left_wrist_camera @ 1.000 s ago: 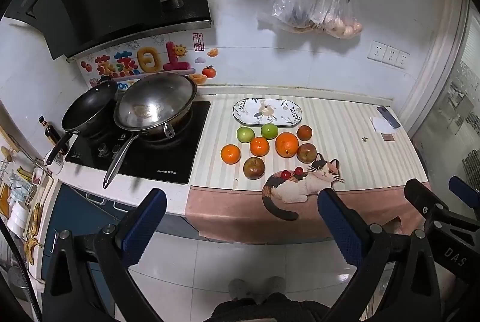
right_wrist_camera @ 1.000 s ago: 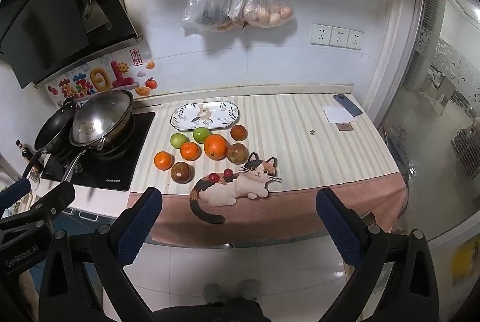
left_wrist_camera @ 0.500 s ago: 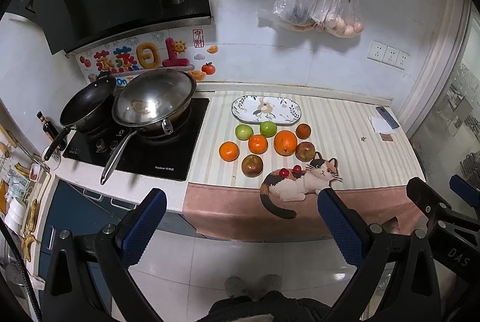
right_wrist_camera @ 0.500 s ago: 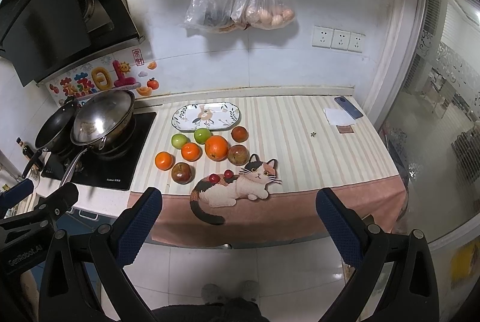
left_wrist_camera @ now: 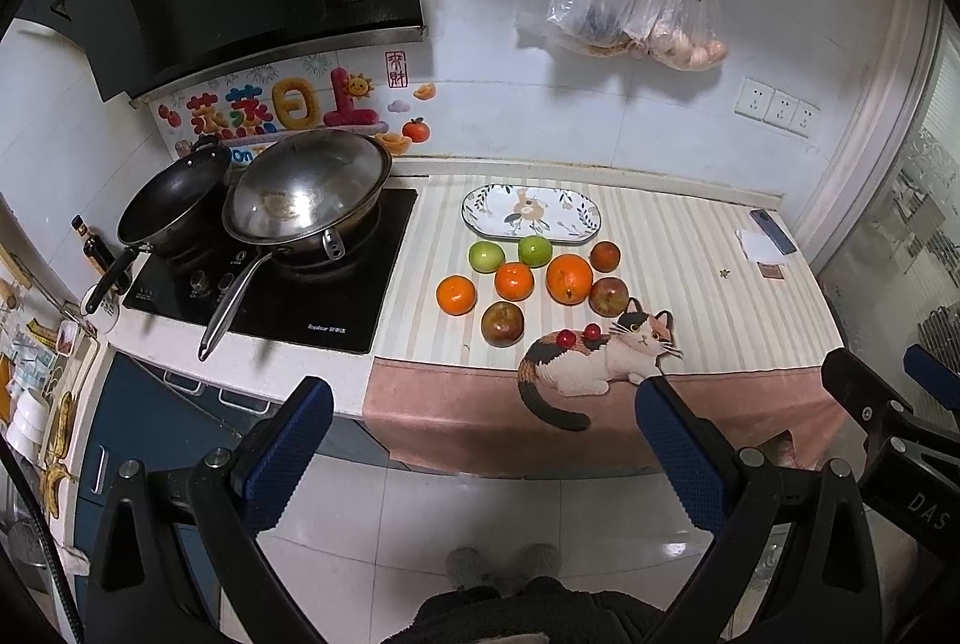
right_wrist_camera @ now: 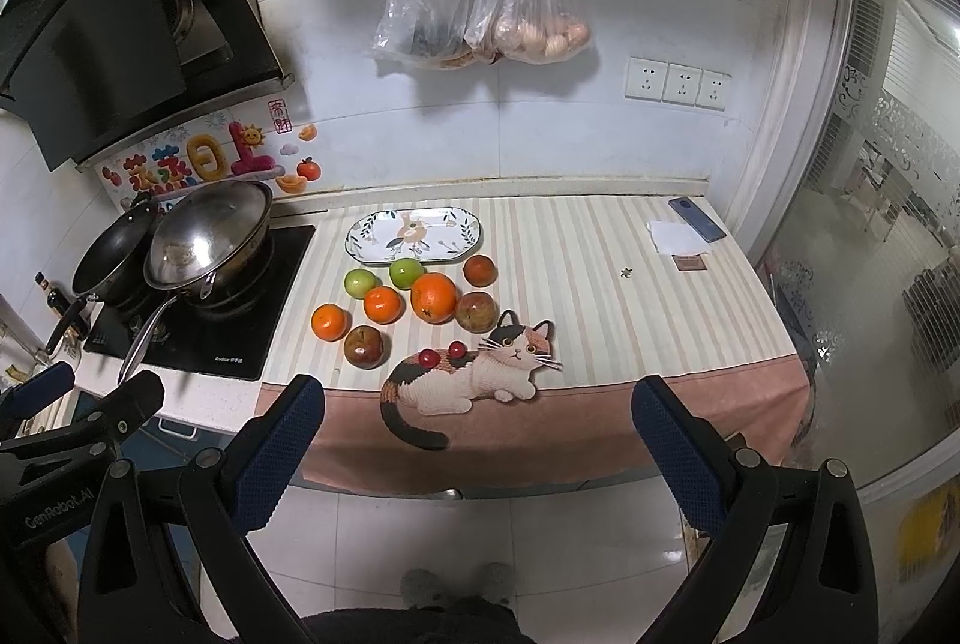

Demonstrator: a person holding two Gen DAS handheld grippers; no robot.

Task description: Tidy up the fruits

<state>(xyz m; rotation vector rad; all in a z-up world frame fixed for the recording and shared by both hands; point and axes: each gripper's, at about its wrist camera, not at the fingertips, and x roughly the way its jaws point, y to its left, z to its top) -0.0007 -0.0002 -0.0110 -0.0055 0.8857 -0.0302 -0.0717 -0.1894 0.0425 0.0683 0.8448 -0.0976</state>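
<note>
Approach phase, nothing picked yet: left gripper (left_wrist_camera: 483, 431) & right gripper (right_wrist_camera: 477, 428) both wide, empty, well short of the worktop (right_wrist_camera: 600, 284), fruits (right_wrist_camera: 433, 297) clustered just in front of the plate (right_wrist_camera: 414, 234) — next, I'd say, reach in w/ one.

Black left gripper (left_wrist_camera: 483, 425) and right gripper (right_wrist_camera: 479, 419): blue textured pads (left_wrist_camera: 288, 455), silver screws, white "DAS" and "GenRobot.AI" lettering; grey slippers (right_wrist_camera: 459, 584) below.

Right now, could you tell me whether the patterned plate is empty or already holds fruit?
Empty. The plate shows only its painted pattern; the nearest green apple sits on the counter beside it.
</note>
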